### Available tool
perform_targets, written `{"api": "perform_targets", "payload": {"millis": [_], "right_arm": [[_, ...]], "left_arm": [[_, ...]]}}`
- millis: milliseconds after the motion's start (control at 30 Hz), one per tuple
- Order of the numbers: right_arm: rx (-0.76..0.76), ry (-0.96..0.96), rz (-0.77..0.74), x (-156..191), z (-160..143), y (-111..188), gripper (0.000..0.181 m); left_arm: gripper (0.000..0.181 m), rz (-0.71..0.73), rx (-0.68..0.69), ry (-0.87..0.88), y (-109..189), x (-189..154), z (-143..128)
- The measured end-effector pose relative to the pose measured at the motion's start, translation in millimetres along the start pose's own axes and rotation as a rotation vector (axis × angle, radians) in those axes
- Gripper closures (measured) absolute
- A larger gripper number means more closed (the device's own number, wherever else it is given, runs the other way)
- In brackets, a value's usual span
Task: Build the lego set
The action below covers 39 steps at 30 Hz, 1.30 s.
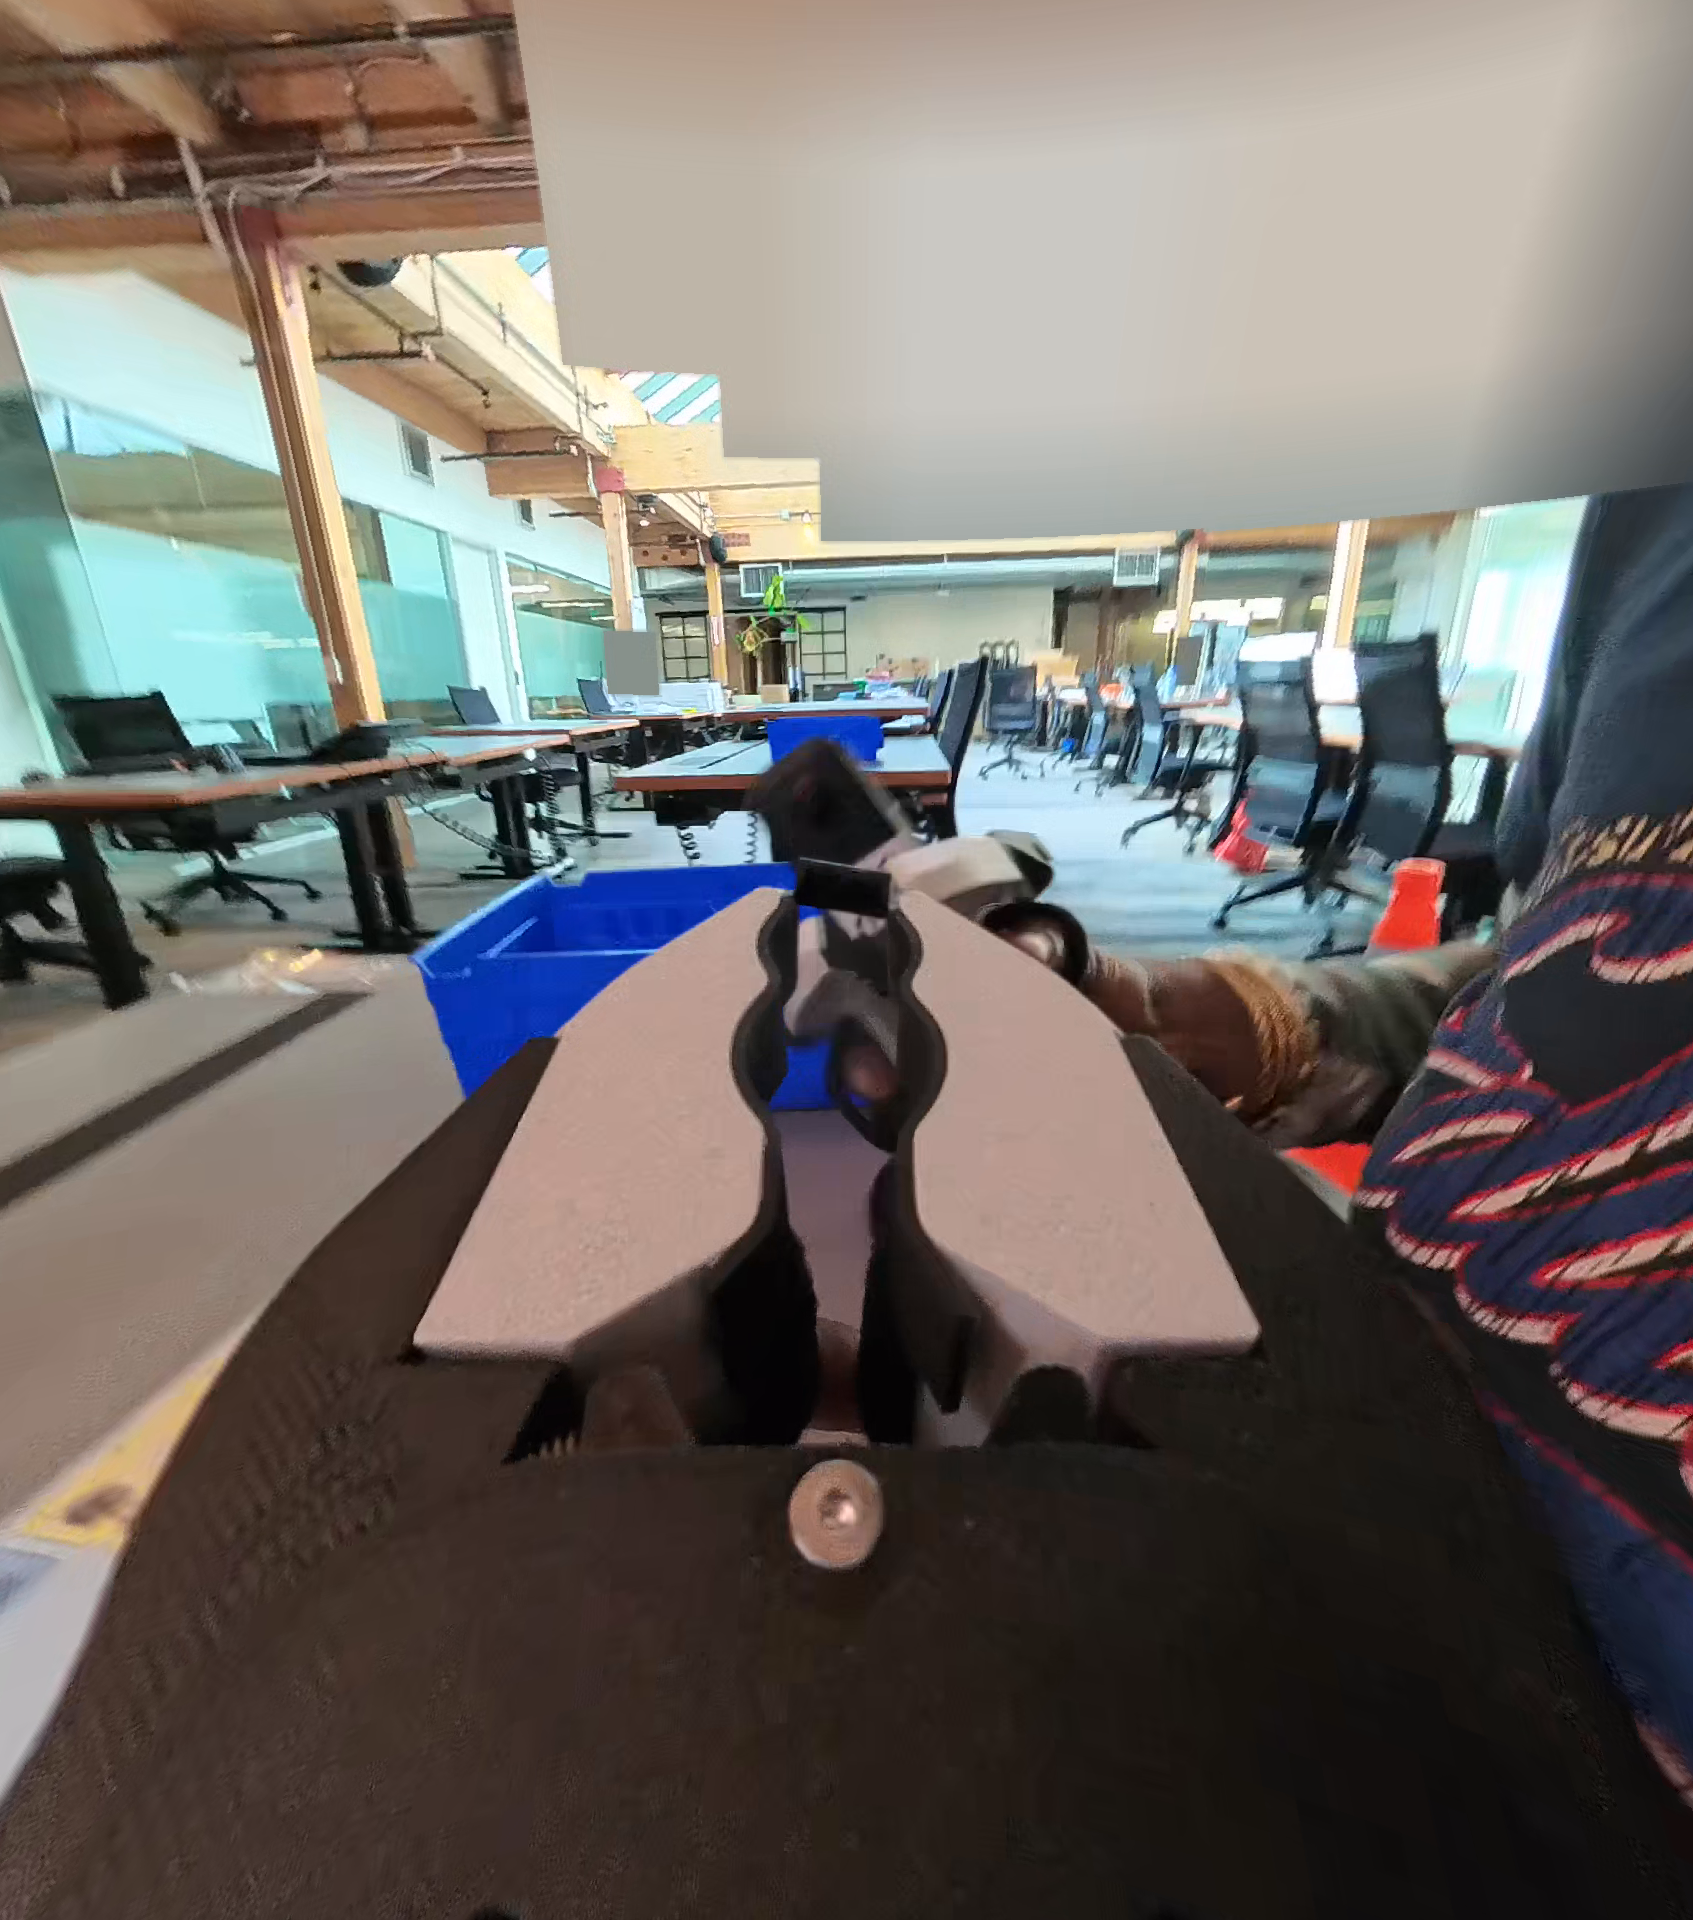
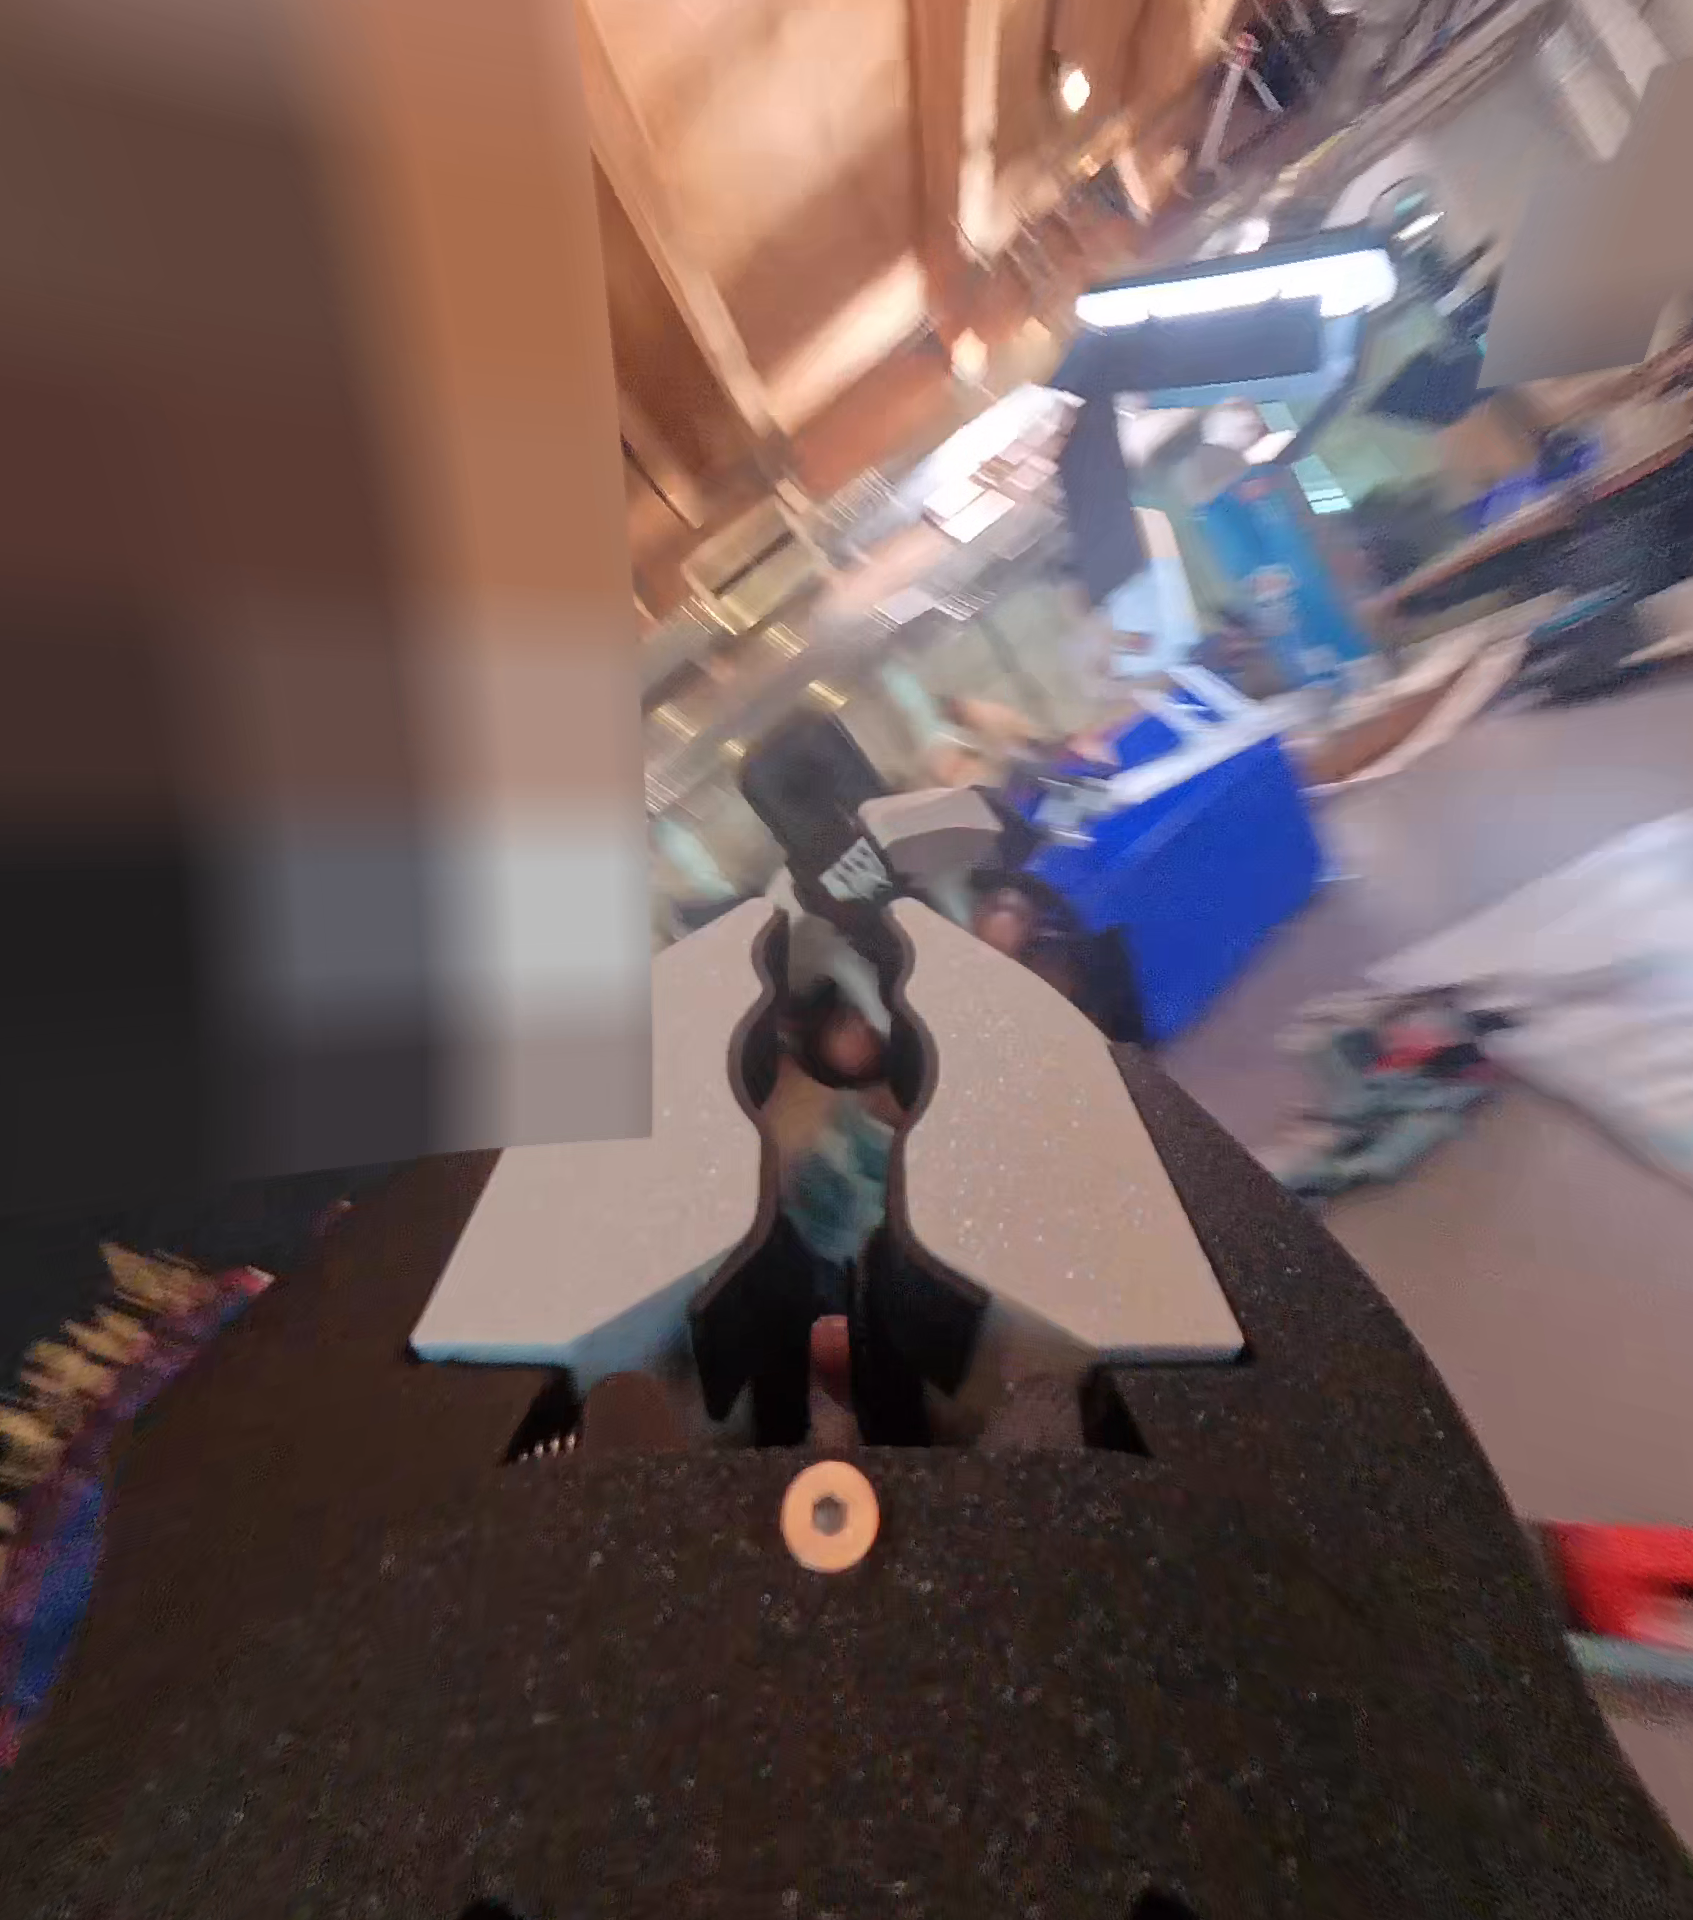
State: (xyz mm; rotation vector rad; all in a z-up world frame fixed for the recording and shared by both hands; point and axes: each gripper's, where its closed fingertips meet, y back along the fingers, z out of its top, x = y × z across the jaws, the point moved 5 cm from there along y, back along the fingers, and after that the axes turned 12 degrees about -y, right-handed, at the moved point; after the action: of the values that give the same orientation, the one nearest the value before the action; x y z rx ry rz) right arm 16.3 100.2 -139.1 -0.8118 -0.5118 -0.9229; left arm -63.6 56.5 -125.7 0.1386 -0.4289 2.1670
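Open office behind, above the table's near edge my left gripper (image 1: 837, 914) and right gripper (image 2: 837, 914) both pinch one small black piece (image 1: 844, 888), light, rigid, likely slippery, best held by its flat sides.
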Motion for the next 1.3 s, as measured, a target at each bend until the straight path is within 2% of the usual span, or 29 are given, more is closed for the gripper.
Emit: {"api": "perform_targets", "payload": {"millis": [33, 133, 200, 300, 400, 733, 1167, 1300], "right_arm": [[0.068, 0.200, -0.086, 2.3, 1.5, 0.5, 0.163], [0.264, 0.717, -0.277, 13.4, 6.4, -3.3, 0.162], [0.335, 0.857, -0.303, 20.1, 10.4, -8.7, 0.165], [0.492, 0.805, -0.298, 15.3, 8.2, -11.0, 0.156], [0.522, 0.742, -0.249, 14.2, 5.6, -12.0, 0.161], [0.495, 0.716, -0.278, 7.8, 2.5, -5.7, 0.165], [0.387, 0.669, -0.296, 1.3, -1.4, 5.7, 0.166], [0.381, 0.663, -0.307, -2.3, -0.7, 8.6, 0.166]], "left_arm": [[0.166, 0.006, -0.005, 0.059, 2.3, 1.3, -1.9], [0.166, 0.003, 0.041, 0.132, 4.8, -0.2, -9.7], [0.166, 0.005, 0.090, 0.116, 3.9, -2.6, -14.2], [0.166, 0.001, 0.157, 0.066, 1.3, -6.6, -17.1], [0.166, -0.011, 0.185, 0.043, -0.4, -9.0, -16.9], [0.166, -0.024, 0.234, 0.033, -1.1, -10.5, -22.8], [0.165, -0.019, 0.242, 0.071, -5.7, -11.7, -32.2], [0.157, -0.009, 0.265, 0.081, -5.8, -10.6, -36.7]]}}
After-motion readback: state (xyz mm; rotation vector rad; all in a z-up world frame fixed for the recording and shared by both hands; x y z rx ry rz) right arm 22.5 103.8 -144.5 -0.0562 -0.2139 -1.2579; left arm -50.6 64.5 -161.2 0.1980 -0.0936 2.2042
